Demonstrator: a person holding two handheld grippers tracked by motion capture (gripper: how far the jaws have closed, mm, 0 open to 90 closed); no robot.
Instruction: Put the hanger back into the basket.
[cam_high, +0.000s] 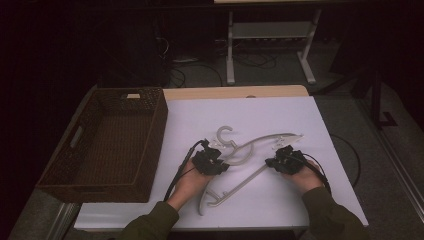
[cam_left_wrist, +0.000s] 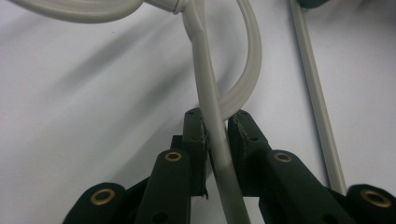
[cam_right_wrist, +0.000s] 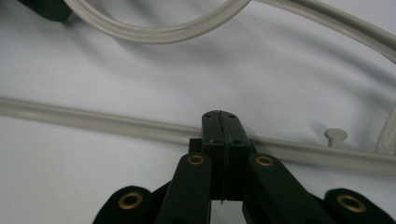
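Observation:
A white plastic hanger (cam_high: 250, 145) lies flat on the white table cover, its hook (cam_high: 223, 134) pointing to the far side. My left gripper (cam_high: 212, 161) sits at the hanger's left arm and is shut on it. In the left gripper view the pale arm (cam_left_wrist: 210, 93) runs between the two black pads of that gripper (cam_left_wrist: 215, 121), which press on it from both sides. My right gripper (cam_high: 280, 161) rests at the hanger's right side. Its jaws (cam_right_wrist: 220, 119) are pressed together with nothing between them. The hanger's straight bottom bar (cam_right_wrist: 93, 120) passes just beyond their tips.
A brown wicker basket (cam_high: 155, 135) with nothing in it stands at the table's left side. The white cover (cam_high: 280, 115) reaches to the right and near edges. Beyond the far edge the dark floor holds cables and a desk's white legs (cam_high: 230, 55).

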